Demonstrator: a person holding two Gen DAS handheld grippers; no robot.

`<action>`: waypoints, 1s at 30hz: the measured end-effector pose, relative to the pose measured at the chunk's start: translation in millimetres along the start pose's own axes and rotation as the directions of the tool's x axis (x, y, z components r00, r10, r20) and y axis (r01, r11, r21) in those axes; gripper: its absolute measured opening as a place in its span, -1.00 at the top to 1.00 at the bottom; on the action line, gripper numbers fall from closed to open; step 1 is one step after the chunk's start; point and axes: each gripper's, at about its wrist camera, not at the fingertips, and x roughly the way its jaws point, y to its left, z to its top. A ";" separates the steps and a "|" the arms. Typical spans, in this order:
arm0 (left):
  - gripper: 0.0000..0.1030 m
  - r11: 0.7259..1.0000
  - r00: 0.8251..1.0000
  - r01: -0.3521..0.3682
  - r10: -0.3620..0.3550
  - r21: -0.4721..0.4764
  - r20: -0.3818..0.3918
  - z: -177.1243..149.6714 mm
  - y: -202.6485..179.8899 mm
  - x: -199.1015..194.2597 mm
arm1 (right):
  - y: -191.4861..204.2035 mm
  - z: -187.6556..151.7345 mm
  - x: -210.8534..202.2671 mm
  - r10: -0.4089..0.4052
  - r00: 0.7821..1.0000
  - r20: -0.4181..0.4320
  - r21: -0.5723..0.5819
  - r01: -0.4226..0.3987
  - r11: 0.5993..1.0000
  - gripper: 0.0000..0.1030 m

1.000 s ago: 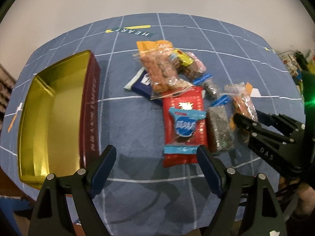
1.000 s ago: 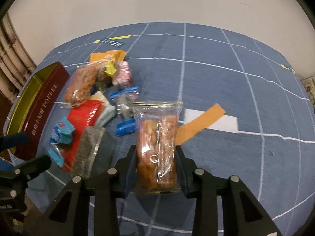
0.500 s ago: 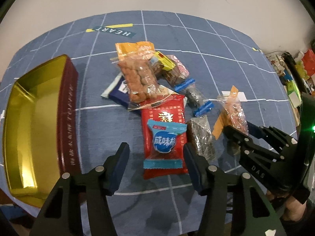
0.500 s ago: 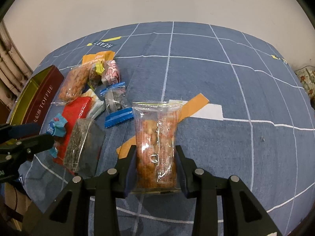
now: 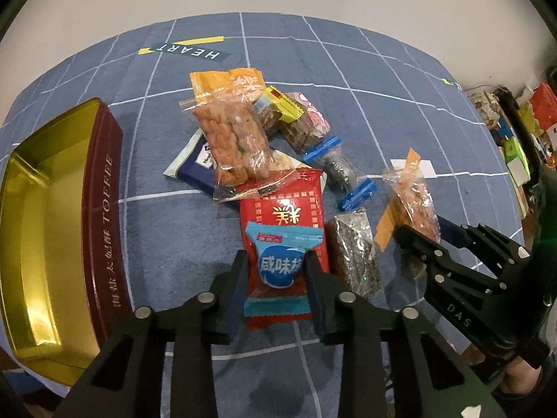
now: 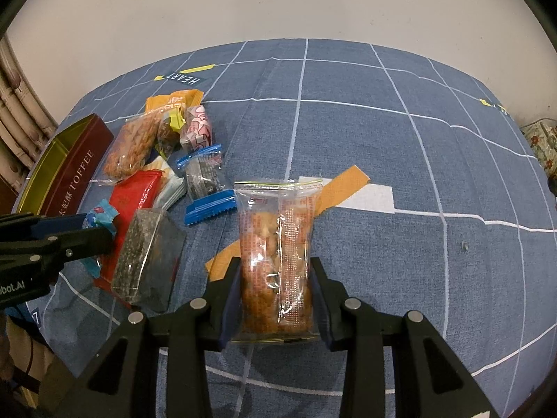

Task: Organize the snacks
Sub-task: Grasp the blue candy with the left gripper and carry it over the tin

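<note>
Left tool [image 5: 276,271] angled steeply down, pinching blue snack packet [image 5: 280,264] (right tool [image 6: 275,289] clamps clear cracker bag [image 6: 276,244]).

Left wrist view: tin [image 5: 108,230] at left edge of frame, snack pile [image 5: 264,160] at centre on the cloth [image 5: 383,80], apart from the tin. Small packet [image 5: 278,268] lies on a larger packet [image 5: 289,209] at lower centre; seed bar [image 5: 351,254] just right of them, clear bag [image 5: 414,202] further right.
</note>
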 end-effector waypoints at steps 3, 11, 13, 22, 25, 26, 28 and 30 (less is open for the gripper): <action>0.54 1.000 1.000 0.008 -0.008 -0.003 0.005 -0.6 1.2 0.1 | 0.2 -0.1 0.3 0.000 1.000 0.000 -0.001 0.000 1.000 0.27; 0.55 1.000 1.000 0.015 -0.015 -0.013 0.026 -2.9 6.7 -10.1 | 0.7 0.1 0.7 -0.005 1.000 0.000 -0.006 0.005 1.000 0.27; 0.55 1.000 0.999 0.019 -0.018 -0.014 0.035 -2.9 8.4 -15.5 | 0.9 0.2 0.9 -0.008 1.000 -0.001 -0.009 0.008 1.000 0.27; 0.55 1.000 0.997 -0.009 0.010 -0.013 0.080 -0.7 16.4 -40.2 | 3.2 -0.1 1.9 -0.024 1.000 -0.003 -0.022 0.024 0.999 0.27; 0.55 0.999 0.995 -0.032 0.033 -0.013 0.090 0.9 23.5 -44.9 | 3.4 0.0 1.8 -0.027 1.000 -0.006 -0.024 0.026 0.999 0.27; 0.55 0.999 0.995 -0.043 0.044 -0.013 0.092 1.3 27.1 -46.5 | 3.6 0.0 1.7 -0.026 1.000 -0.007 -0.023 0.026 0.999 0.27; 0.55 0.998 0.993 -0.066 0.067 -0.020 0.096 1.5 36.8 -50.7 | 3.7 0.4 1.9 -0.027 1.000 -0.008 -0.023 0.027 0.999 0.27; 0.55 0.995 0.991 -0.091 0.093 -0.031 0.094 0.8 49.1 -53.7 | 4.2 0.8 2.2 -0.030 0.999 -0.009 -0.022 0.030 0.999 0.26</action>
